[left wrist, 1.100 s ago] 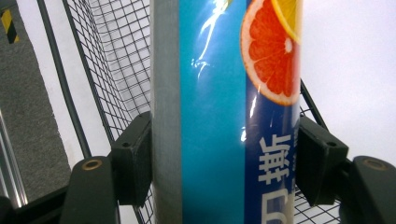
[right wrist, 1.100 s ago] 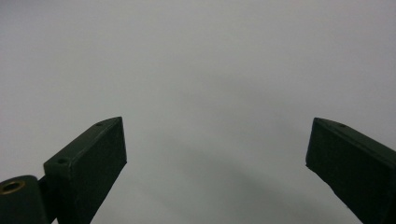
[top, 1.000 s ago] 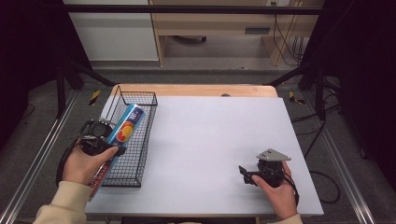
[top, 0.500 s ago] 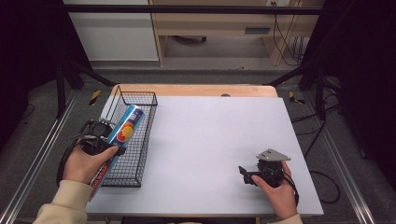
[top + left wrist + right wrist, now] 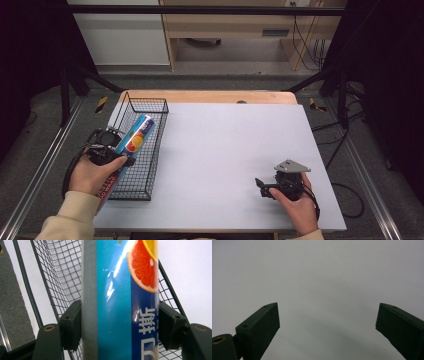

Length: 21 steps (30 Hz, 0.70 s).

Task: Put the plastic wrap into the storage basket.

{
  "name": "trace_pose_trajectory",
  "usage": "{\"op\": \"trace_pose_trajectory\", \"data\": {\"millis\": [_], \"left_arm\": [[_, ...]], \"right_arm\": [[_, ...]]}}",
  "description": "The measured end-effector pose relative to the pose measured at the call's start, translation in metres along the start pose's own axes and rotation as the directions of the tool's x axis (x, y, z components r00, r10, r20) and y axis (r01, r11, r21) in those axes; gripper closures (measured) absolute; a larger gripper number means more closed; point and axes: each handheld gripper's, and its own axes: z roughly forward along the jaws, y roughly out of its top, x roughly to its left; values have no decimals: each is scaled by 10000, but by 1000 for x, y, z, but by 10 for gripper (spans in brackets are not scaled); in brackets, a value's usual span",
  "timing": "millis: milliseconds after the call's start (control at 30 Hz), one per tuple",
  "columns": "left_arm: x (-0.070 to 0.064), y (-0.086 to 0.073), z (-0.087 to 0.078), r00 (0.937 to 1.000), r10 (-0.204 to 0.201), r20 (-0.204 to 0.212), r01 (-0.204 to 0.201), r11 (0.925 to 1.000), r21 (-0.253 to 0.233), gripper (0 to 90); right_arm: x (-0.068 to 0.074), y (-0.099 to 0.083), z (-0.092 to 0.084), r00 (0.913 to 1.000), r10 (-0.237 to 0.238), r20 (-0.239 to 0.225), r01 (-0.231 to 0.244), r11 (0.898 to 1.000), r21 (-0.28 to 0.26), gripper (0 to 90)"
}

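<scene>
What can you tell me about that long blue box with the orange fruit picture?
The box is long and narrow, glossy blue with a grey side, a cut citrus slice and white Chinese characters printed on it. It looks like cardboard. It lies slanted over the black wire basket at the table's left side. The left tongs are shut on it, a pad pressing each side.

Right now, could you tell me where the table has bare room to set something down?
The white tabletop is bare from the wire basket across to the right hand-held gripper, and along the far edge. It is crowded at the left, where the left hand-held gripper holds the blue box over the basket, beside a red packet.
</scene>
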Motion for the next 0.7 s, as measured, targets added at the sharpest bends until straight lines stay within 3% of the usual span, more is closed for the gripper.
{"op": "trace_pose_trajectory", "data": {"millis": [367,400,433,467,700], "left_arm": [[2,2,7,10000,0,4,0,9994,352,319],[4,4,9,9991,418,-63,-416,9989,221,319],[2,3,9,9998,194,-87,-191,9992,359,319],[2,4,9,9992,238,-312,-223,9986,470,319],[4,5,14,9994,188,-282,-169,9977,655,318]], "right_arm": [[1,0,0,10000,30,-82,-29,10000,34,57],[1,0,0,10000,3,-79,-3,10000,24,56],[1,0,0,10000,1,-85,-1,10000,17,56],[1,0,0,10000,17,-88,-17,10000,21,57],[1,0,0,9999,13,-139,-12,10000,73,57]]}}
